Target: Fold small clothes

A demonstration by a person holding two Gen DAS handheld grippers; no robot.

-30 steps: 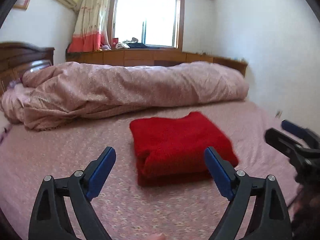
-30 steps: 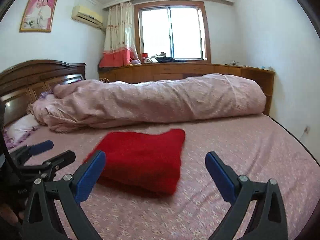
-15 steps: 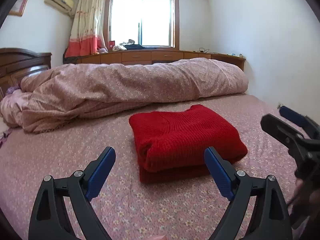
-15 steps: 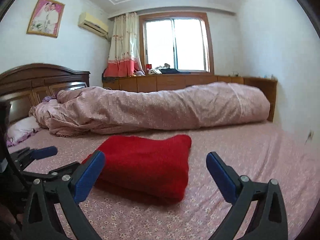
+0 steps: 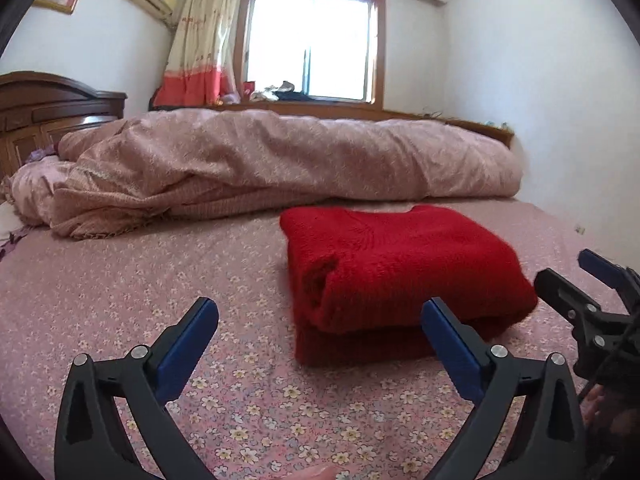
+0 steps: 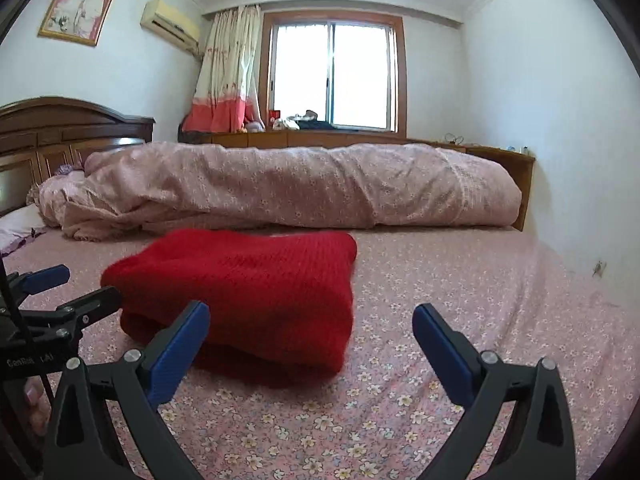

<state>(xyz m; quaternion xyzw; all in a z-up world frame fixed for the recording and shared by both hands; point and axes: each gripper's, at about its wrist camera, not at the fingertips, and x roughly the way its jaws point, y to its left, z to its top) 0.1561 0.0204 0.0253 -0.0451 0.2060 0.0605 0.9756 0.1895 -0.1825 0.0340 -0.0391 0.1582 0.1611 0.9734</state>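
A red knit sweater (image 5: 400, 264) lies folded into a thick rectangle on the pink flowered bed sheet (image 5: 160, 280). My left gripper (image 5: 319, 312) hovers low just in front of its near left corner. Its jaws are opening and the blue pads press on nothing. In the right wrist view the sweater (image 6: 248, 280) lies ahead and to the left. My right gripper (image 6: 311, 314) stands open at its near right corner, with nothing held. Each gripper shows in the other's view: the right gripper (image 5: 580, 280) at the sweater's right, the left gripper (image 6: 68, 288) at its left.
A rolled pink duvet (image 5: 280, 160) stretches across the bed behind the sweater. A dark wooden headboard (image 6: 60, 128) and a pillow (image 6: 16, 224) are at the left. A white wall (image 6: 560, 140) runs along the bed's right side. Bare sheet (image 6: 480, 280) spreads right of the sweater.
Both grippers have sunk toward the bed, so the sweater looks larger and is seen from a flatter angle. The left jaws stand a little wider. The sweater has not moved.
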